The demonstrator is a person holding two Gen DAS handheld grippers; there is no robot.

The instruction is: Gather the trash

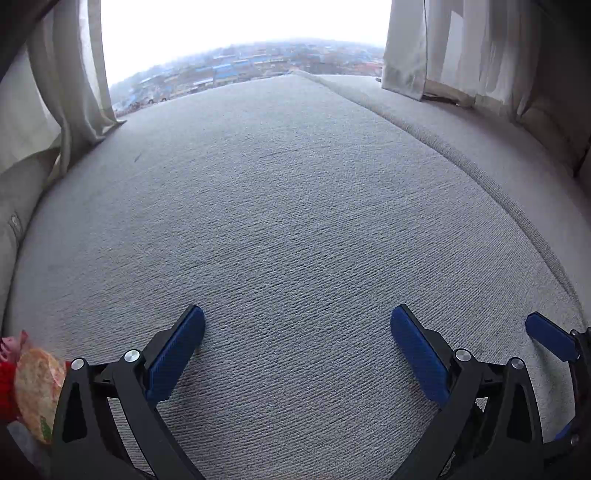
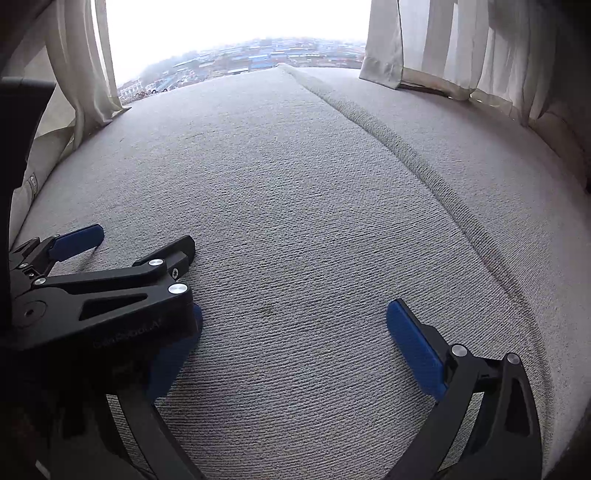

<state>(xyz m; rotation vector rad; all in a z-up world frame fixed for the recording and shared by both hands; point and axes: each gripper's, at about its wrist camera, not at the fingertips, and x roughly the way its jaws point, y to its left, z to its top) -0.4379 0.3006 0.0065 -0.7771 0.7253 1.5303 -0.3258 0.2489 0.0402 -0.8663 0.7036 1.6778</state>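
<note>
Both grippers are hovering side by side over the grey cushion (image 1: 295,221), facing the window (image 1: 243,33). Left gripper (image 1: 297,354) is gaping wide, nothing between its fingers. Right gripper (image 2: 293,350) is spread too, empty. Snack wrapper (image 1: 37,395) is lying at left gripper's 8 o'clock, just beside its left finger.
</note>
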